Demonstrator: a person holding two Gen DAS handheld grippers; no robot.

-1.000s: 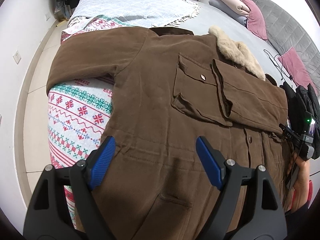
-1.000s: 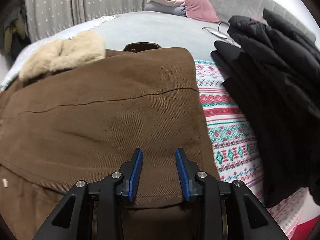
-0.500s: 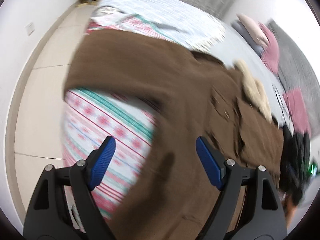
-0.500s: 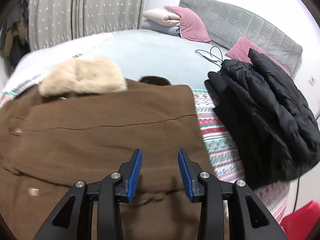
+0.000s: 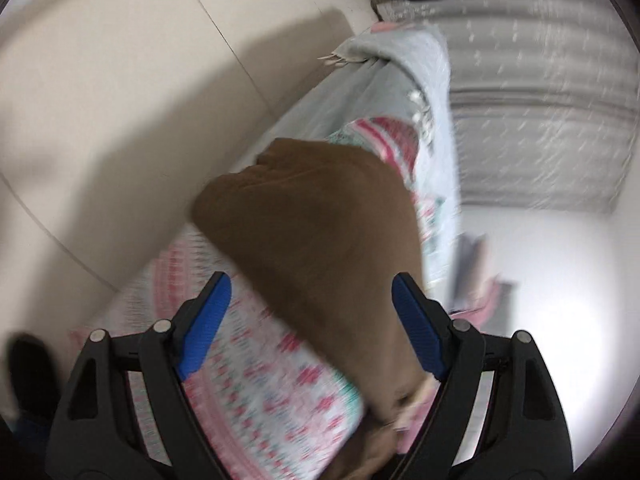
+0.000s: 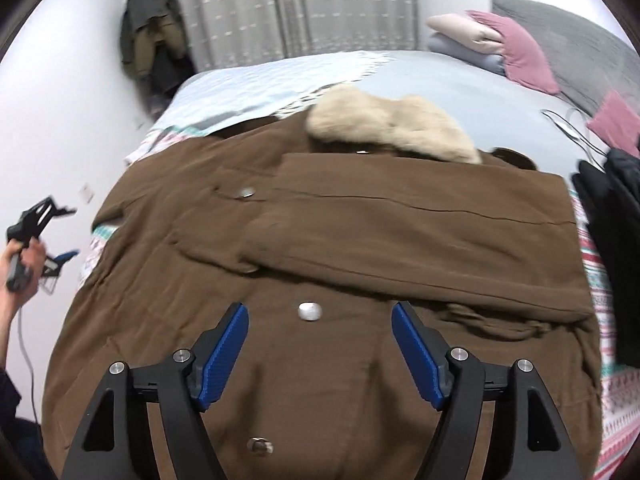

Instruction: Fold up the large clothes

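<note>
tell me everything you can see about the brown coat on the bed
The brown coat lies spread flat, front up, on a patterned bedspread. It looks like soft brushed fabric, with a cream fur collar at the far end and silver snap buttons down the middle. One sleeve is folded across the chest. The other sleeve hangs over the bed's edge toward the floor. Black clothing lies beside it. Nothing grips it.

Right wrist view: high over near edge of bed [image 6: 280, 76], looks down and across coat [image 6: 320, 248] toward curtain [image 6: 304, 8]. Left wrist view: rolled, blurred, close at bed's left edge, faces sleeve [image 5: 320, 232] and floor [image 5: 120, 92]. Shared: coat, patterned blanket [image 5: 260, 380], curtain.
</note>
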